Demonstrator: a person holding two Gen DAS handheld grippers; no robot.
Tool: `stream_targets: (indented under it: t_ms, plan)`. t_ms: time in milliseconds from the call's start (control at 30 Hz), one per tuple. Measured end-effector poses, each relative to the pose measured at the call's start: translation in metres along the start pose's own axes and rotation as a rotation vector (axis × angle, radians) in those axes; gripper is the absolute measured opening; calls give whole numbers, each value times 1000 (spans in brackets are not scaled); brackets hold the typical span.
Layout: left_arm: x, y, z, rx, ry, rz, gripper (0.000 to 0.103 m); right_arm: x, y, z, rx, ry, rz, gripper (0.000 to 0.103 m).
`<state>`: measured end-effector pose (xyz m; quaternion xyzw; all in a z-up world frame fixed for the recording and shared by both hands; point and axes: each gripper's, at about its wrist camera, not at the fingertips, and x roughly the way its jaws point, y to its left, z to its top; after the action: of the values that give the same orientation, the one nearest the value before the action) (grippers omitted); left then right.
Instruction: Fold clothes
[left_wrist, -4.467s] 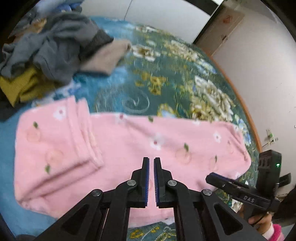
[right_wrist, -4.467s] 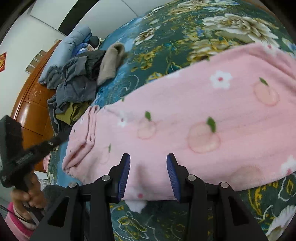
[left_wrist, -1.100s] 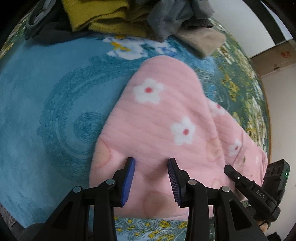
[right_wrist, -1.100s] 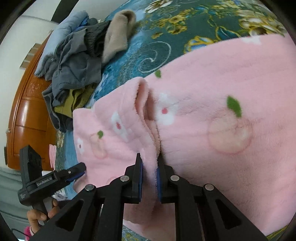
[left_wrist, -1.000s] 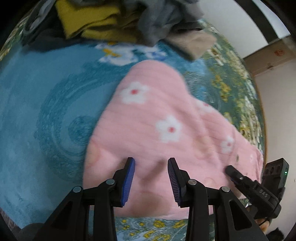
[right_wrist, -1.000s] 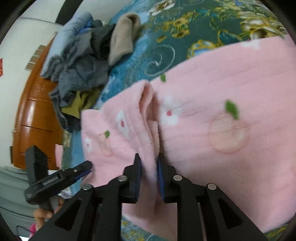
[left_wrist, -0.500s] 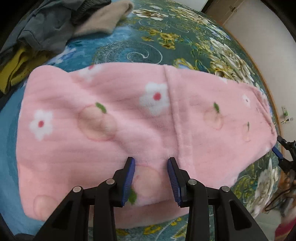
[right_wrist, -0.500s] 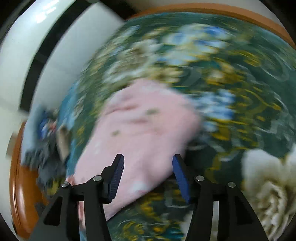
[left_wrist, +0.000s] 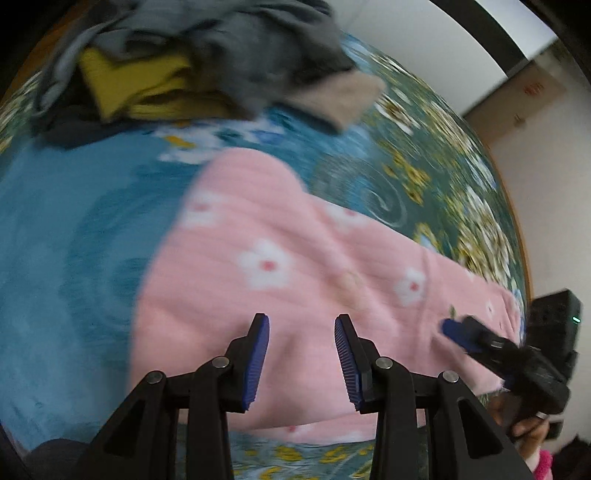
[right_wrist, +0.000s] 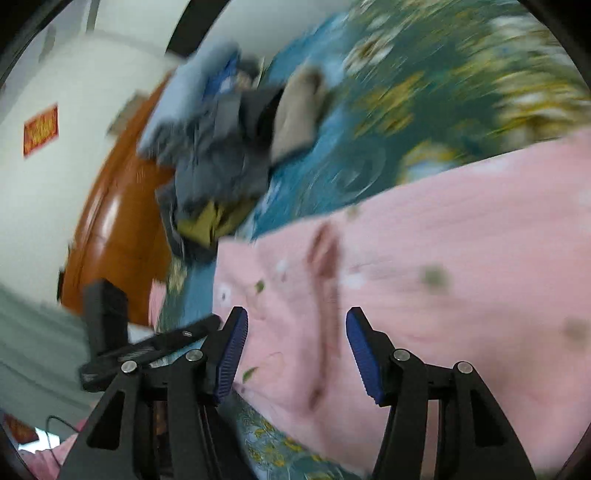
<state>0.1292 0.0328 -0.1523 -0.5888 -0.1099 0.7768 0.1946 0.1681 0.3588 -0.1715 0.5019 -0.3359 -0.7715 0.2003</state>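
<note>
Pink garment (left_wrist: 280, 266) lying flat on floral bedspread (left_wrist: 55, 258), L gripper (left_wrist: 301, 354) hovering over garment's near-left edge, jaws wide apart, gripping nothing, clothes pile (left_wrist: 207, 55) sitting beyond garment, R gripper (right_wrist: 293, 354) hovering over garment w/ jaws spread, empty.

**Both tools spread wide**

The left tool (left_wrist: 301, 356) has its blue-padded fingers (left_wrist: 257, 354) parted, nothing between them. The right tool (right_wrist: 295, 356) gapes likewise, empty. A hand (left_wrist: 524, 421) grips the right tool's handle.
</note>
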Motion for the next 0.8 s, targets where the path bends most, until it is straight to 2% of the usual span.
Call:
stream_targets:
  t_ms: [100,167,333,367,400,433,567,700,800]
  plan:
    - [3,17,0,-92,-29,-50,40,30,-1,10,-1,38,-34,58]
    - [7,22,0,-119,-44,-71,40,41,-4,14,7,46,-61,58]
    - [12,29,1,-151,-28,-100,40,58,4,23,16,56,-9,54]
    - [12,30,1,-155,-31,-107,40,62,4,24,28,61,-23,50]
    - [10,31,1,-156,-34,-113,40,65,2,24,42,67,-45,32]
    - [9,32,0,-155,-37,-119,40,68,1,25,57,73,-66,22]
    - [7,31,-1,-148,-42,-170,40,51,17,26,43,34,-33,16]
    - [4,23,-2,-103,-46,-249,41,7,52,35,-39,-43,-2,16]
    - [11,17,-2,-83,-5,-256,44,-19,57,41,-56,-64,-52,16]
